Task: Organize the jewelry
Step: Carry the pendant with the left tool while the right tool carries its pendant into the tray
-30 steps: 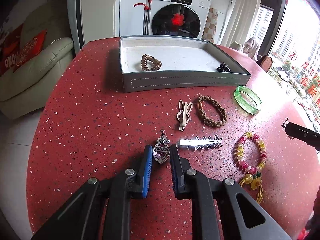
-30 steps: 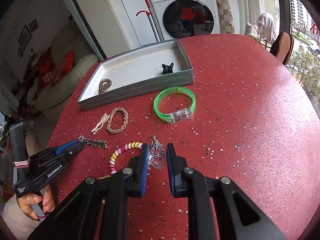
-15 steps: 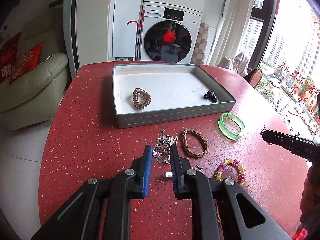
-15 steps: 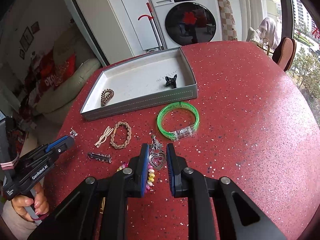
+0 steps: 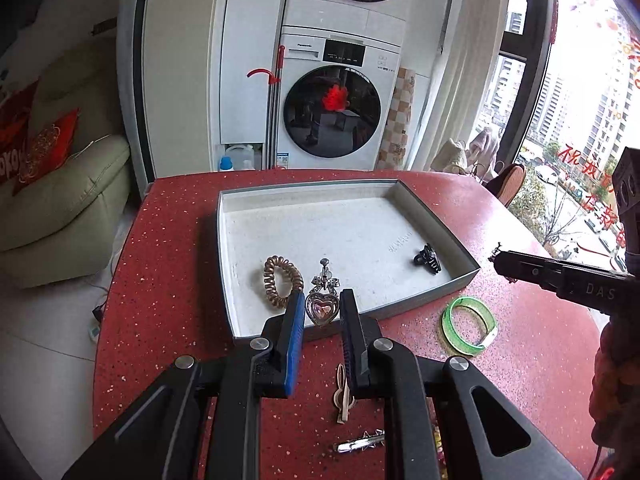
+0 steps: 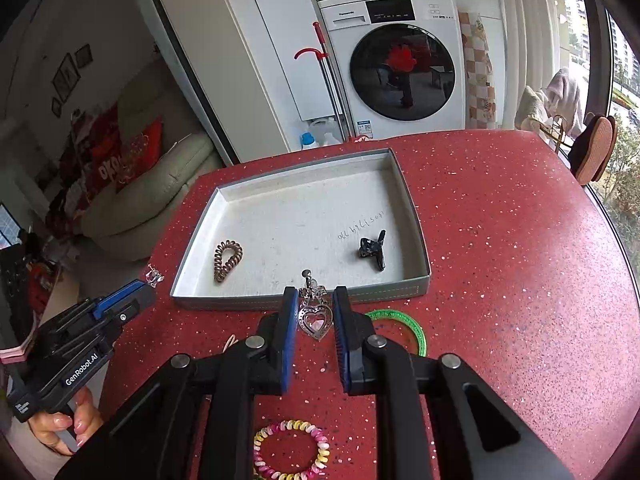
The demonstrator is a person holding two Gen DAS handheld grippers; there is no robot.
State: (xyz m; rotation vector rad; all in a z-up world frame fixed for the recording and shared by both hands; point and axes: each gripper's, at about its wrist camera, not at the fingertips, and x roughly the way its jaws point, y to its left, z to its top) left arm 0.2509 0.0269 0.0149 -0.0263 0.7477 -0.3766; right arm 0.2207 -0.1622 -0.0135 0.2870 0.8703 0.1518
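Observation:
My left gripper (image 5: 322,307) is shut on a silver heart earring (image 5: 325,280), held in the air over the near wall of the grey tray (image 5: 432,292). My right gripper (image 6: 316,316) is shut on a matching heart earring (image 6: 310,286), hanging just in front of the tray's near wall (image 6: 240,302). Inside the tray lie a brown spiral hair tie (image 5: 280,286) and a black claw clip (image 5: 428,258). The right gripper's tip with its earring also shows at the right of the left wrist view.
On the red speckled table (image 6: 500,260) in front of the tray lie a green bangle (image 5: 470,326), a beige clip (image 5: 343,396), a silver clip (image 5: 360,444) and a coloured bead bracelet (image 6: 292,452). A hand (image 6: 60,424) holds the left gripper's handle. The table edge drops off at the left.
Both grippers have risen and moved forward to the tray's near edge, each still carrying its heart earring. The loose pieces on the table now lie below and behind the fingers.

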